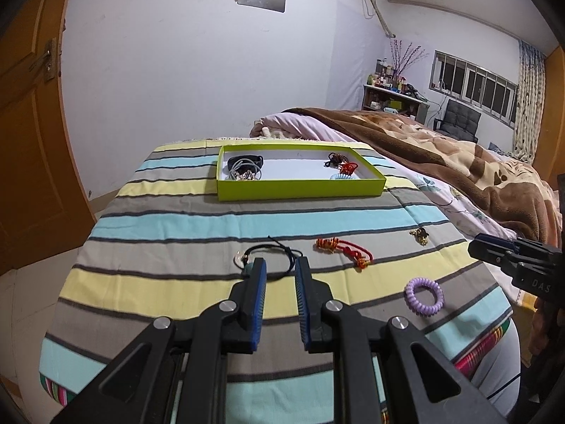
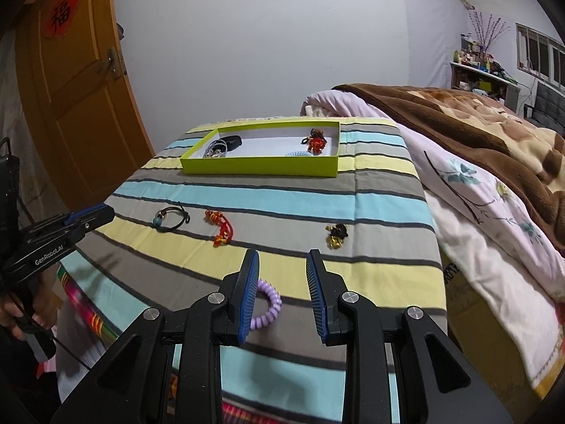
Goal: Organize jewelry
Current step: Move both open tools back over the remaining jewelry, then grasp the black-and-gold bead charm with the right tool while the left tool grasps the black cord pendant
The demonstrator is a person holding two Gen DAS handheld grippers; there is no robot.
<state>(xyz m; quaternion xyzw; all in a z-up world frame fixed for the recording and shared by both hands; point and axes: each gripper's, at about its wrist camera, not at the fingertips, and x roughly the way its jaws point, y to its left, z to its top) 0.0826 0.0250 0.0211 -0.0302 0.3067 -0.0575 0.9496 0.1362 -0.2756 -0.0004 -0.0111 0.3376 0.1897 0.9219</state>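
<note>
A green box [image 1: 300, 189] [image 2: 259, 169] with several hair ties and charms in it stands at the far side of the striped cloth. On the cloth lie a black cord bracelet [image 1: 272, 256] [image 2: 173, 217], a red knotted charm [image 1: 344, 251] [image 2: 220, 228], a gold-and-black charm [image 1: 419, 236] [image 2: 337, 235] and a purple spiral hair tie [image 1: 423, 295] [image 2: 266, 305]. My left gripper [image 1: 280, 265] is open, its tips at the black bracelet. My right gripper [image 2: 282, 258] is open, with the purple tie partly behind its left finger [image 2: 247, 293].
The striped cloth [image 1: 176, 222] covers a small table. A bed with a brown blanket [image 1: 441, 148] [image 2: 476, 123] lies to the right. An orange door [image 1: 28, 123] [image 2: 74, 88] is at the left. The right gripper [image 1: 515, 261] shows in the left wrist view.
</note>
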